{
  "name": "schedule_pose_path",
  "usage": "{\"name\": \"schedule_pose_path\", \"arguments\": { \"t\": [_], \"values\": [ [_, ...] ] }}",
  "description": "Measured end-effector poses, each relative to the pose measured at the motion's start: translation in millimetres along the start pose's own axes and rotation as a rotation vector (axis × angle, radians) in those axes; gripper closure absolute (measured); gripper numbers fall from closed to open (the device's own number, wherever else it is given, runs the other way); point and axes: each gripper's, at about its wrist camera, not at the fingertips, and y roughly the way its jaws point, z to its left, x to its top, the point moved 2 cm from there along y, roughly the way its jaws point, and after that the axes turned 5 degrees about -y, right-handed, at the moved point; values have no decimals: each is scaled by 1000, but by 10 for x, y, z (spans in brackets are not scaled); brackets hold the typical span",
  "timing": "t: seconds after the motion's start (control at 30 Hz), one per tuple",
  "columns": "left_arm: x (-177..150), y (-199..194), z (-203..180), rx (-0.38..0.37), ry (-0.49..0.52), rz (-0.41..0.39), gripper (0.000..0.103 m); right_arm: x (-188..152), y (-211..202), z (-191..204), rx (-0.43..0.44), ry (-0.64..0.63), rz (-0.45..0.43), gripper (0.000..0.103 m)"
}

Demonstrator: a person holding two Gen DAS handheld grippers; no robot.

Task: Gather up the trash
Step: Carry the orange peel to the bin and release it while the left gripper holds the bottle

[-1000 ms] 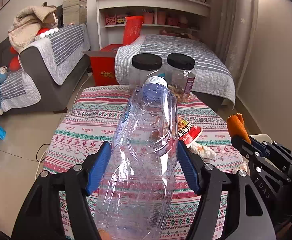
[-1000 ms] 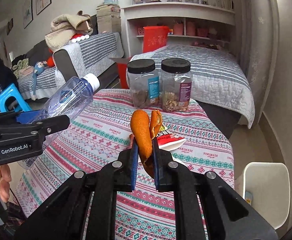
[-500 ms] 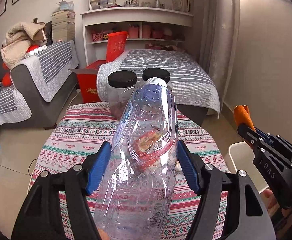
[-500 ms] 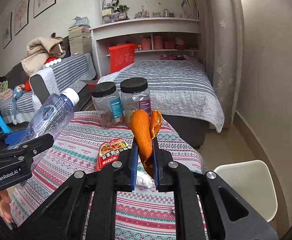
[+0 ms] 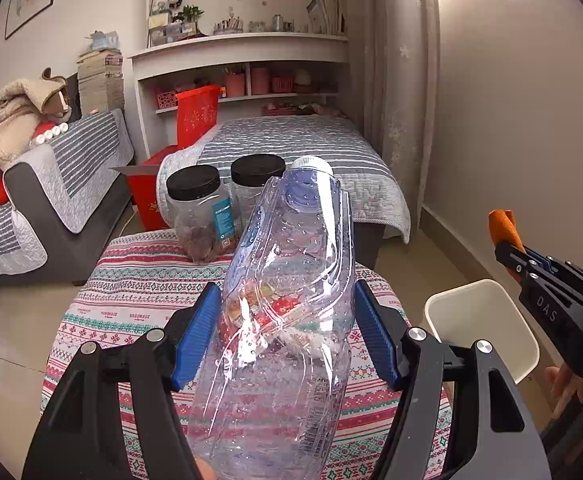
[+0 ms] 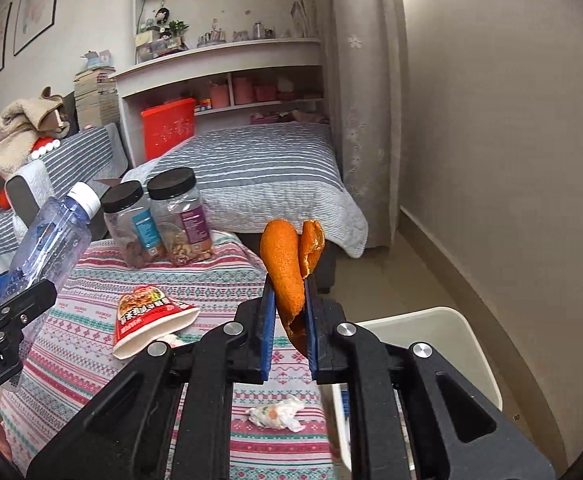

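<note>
My left gripper (image 5: 285,336) is shut on a clear empty plastic bottle (image 5: 287,312) with a white cap, held above the table; the bottle also shows in the right wrist view (image 6: 47,240). My right gripper (image 6: 289,320) is shut on an orange peel (image 6: 287,268), held near the table's right edge; the peel also shows in the left wrist view (image 5: 503,226). A white trash bin (image 6: 451,344) stands on the floor right of the table, also seen in the left wrist view (image 5: 487,320). A red noodle cup (image 6: 151,316) lies tipped on the table, and a crumpled tissue (image 6: 277,416) lies near the front.
Two black-lidded jars (image 6: 159,220) stand at the table's far edge on the patterned tablecloth (image 6: 91,320). A bed (image 6: 259,176) and shelves are behind, a sofa (image 5: 63,184) to the left, a wall to the right.
Both grippers have moved right and risen with their loads. The white bin has come into view under the right gripper and beside the left.
</note>
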Motion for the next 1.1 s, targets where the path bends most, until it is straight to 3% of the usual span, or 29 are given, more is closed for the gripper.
{"name": "schedule_pose_path", "arguments": {
  "t": [0.6, 0.77, 0.8, 0.87, 1.1],
  "values": [
    [-52, 116, -830, -79, 87, 17, 37, -181, 104, -869, -157, 121, 84, 89],
    [-83, 162, -1072, -109, 102, 29, 37, -208, 69, -1050, -192, 146, 87, 84],
    [-90, 176, -1118, -115, 104, 31, 37, -216, 54, -1087, -196, 149, 84, 81],
    [-105, 203, -1205, -126, 109, 37, 37, -231, 10, -1162, -218, 153, 76, 63],
    [-121, 276, -1495, -183, 122, 62, 37, -326, -136, -1417, -288, 173, 64, 37]
  ]
}}
